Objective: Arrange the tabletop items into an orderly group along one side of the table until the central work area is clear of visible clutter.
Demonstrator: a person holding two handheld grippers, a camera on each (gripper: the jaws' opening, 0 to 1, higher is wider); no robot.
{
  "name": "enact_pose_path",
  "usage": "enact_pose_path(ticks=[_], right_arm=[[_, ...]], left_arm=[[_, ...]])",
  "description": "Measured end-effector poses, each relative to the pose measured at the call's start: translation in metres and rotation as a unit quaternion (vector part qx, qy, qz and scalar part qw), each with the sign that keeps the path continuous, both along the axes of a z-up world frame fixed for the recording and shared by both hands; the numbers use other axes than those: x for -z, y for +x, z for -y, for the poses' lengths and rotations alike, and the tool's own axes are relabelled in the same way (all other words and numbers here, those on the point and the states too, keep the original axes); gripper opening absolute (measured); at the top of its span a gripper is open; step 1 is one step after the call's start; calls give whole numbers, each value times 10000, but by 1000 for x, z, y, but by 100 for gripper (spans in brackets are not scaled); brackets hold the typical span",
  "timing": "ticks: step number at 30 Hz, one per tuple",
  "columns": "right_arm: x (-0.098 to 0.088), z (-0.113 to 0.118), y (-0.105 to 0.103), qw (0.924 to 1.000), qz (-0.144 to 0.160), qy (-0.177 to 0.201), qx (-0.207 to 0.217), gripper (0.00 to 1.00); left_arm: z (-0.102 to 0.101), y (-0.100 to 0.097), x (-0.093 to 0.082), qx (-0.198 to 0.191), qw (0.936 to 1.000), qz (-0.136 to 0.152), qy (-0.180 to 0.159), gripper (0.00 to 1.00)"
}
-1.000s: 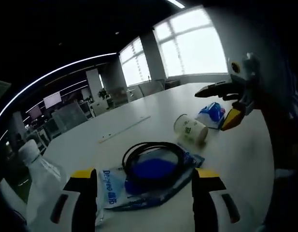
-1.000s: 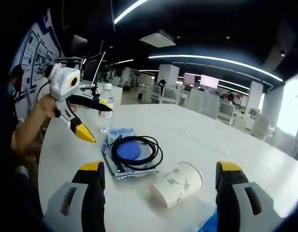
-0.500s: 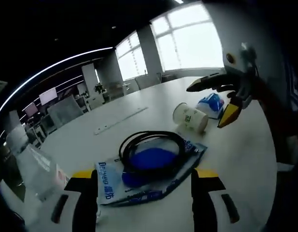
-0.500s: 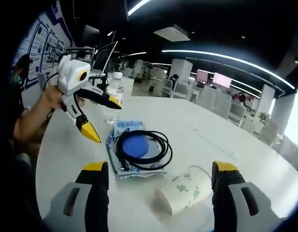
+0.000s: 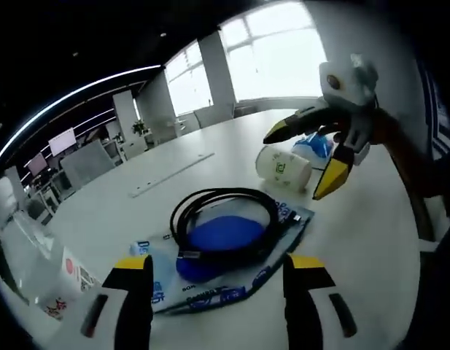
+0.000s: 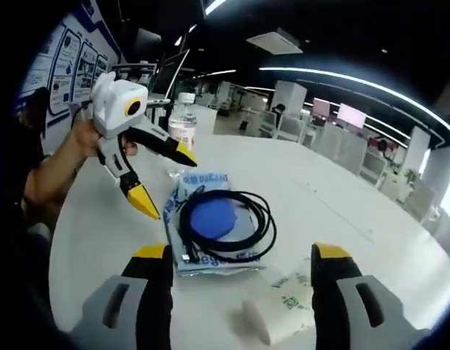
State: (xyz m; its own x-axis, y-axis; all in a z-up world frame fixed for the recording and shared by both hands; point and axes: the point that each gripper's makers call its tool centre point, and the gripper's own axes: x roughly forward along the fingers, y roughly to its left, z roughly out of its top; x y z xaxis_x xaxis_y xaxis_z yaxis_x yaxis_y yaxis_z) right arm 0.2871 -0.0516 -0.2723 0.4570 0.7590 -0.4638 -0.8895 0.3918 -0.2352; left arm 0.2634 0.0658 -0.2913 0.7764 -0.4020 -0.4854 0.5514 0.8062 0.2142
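Note:
A black cable coil (image 5: 177,222) (image 6: 268,226) lies on a blue-and-white packet (image 5: 163,259) (image 6: 203,182) in the middle of the round white table (image 5: 370,240) (image 6: 101,240). Just past it a paper cup (image 5: 283,164) (image 6: 283,313) rests on its side, with a blue pouch (image 5: 317,148) behind. My left gripper (image 5: 217,292) (image 6: 168,182) hangs open just above the packet's near edge. My right gripper (image 6: 243,292) (image 5: 297,162) is open, its jaws standing on either side of the cup. A clear water bottle (image 5: 28,262) (image 6: 182,124) stands beside the left gripper.
A thin white strip (image 5: 170,173) lies on the table beyond the cable. A person's hand (image 6: 57,175) holds the left gripper. Office chairs and desks stand past the far table edge.
Both views have closed in on the table. The right gripper has come down over the cup, which now sits between its jaws. The cable, packet and cup have stayed put.

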Motion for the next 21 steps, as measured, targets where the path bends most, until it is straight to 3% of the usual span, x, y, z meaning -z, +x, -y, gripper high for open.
enact_pose_path(ticks=[5, 8, 21], right_arm=[[11, -8, 3, 9998, -123, -155, -100, 69], [13, -12, 6, 9995, -175, -197, -149, 62], [34, -33, 12, 9970, -536, -425, -367, 58]], left_arm=[[4, 3, 2, 122, 9999, -42, -109, 68], [3, 4, 5, 123, 9998, -107, -70, 68], [3, 13, 12, 141, 9993, -357, -6, 67]])
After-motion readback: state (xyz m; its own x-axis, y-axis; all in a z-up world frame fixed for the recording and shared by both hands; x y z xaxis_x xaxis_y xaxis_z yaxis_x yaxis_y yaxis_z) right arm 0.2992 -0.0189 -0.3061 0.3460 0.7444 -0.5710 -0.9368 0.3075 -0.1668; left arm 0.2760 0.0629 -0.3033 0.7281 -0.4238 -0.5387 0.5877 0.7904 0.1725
